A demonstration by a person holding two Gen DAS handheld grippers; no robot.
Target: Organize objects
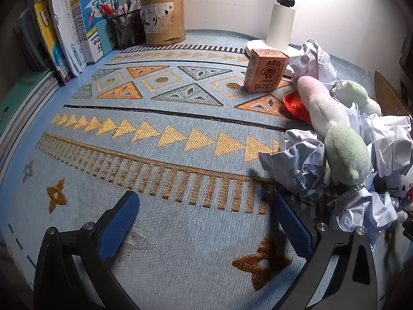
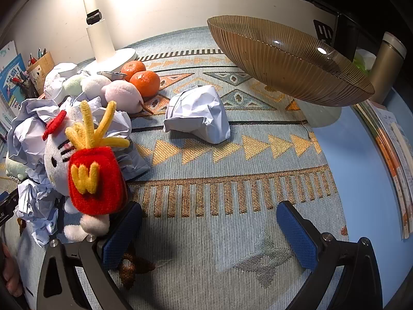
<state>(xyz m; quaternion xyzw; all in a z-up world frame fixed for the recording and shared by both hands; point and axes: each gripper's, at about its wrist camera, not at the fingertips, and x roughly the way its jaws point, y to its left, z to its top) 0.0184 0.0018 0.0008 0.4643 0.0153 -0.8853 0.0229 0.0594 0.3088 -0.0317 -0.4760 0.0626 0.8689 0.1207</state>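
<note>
From the left wrist camera, the left gripper (image 1: 204, 222) has its blue-padded fingers spread wide apart with nothing between them, tilted down over a patterned mat (image 1: 165, 160). Just beyond its right finger lies a heap of crumpled paper (image 1: 304, 162), with a three-ball plush skewer (image 1: 333, 126) in pink, white and green lying across it. Farther ahead and to the right an orange box (image 1: 265, 71) stands upright, and past it is the white base of a desk lamp (image 1: 280, 23). Well ahead, slightly left, a wooden pen holder (image 1: 165, 20) stands just beside a black mesh pen cup (image 1: 127, 27), and books (image 1: 67, 25) lean in a row at the far left.

From the right wrist camera, the right gripper (image 2: 209, 228) is likewise wide open and holds nothing, pointing down at the same mat. Right at its left finger sits a white cat plush (image 2: 55, 160) holding a red plush fries pouch (image 2: 96, 180); whether finger and toy touch cannot be told. Behind the plush lie more crumpled sheets. Ahead, near centre, a separate paper ball (image 2: 198, 115) sits alone on the mat. Farther ahead to the left, two oranges (image 2: 142, 76) lie touching each other beside the plush skewer and the lamp base. Ahead and to the right stands a ribbed amber glass bowl (image 2: 291, 62), with a metal bottle (image 2: 388, 56) past it
</note>
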